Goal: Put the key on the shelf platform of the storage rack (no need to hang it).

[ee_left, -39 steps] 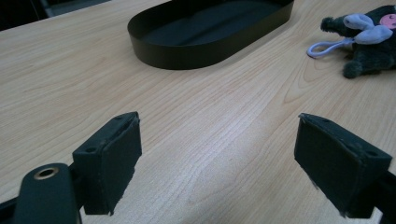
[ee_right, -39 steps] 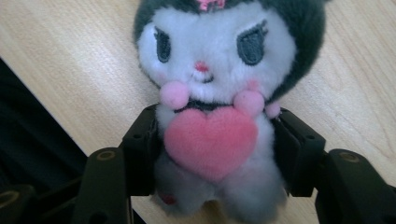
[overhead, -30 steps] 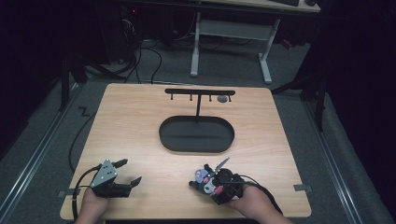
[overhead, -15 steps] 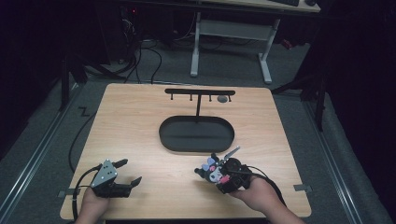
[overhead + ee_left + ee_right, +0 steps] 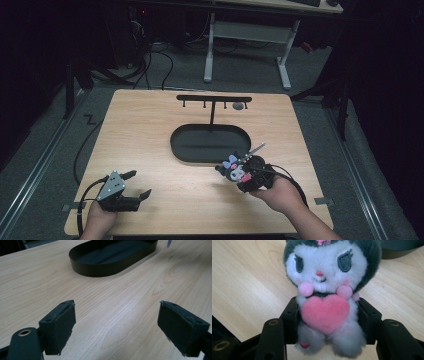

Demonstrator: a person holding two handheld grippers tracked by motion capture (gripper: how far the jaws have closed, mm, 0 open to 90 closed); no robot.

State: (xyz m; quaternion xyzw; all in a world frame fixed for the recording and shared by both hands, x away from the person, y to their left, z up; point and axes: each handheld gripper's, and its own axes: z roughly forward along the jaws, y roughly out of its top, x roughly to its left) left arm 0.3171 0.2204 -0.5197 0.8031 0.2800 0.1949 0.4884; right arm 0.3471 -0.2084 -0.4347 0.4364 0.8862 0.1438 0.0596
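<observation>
The wooden table (image 5: 150, 130) carries a black oval tray (image 5: 210, 144) at centre, with a hook stand (image 5: 214, 100) rising at the tray's far side. Over the last second the right gripper (image 5: 239, 172) has moved from the near edge toward the tray; it now sits just short of the tray's near right rim. Its jaws are clamped on the body of a plush toy (image 5: 325, 297), so the toy is probably headed for the tray or stand. The left gripper (image 5: 135, 184) remains near left, jaws wide apart and empty.
</observation>
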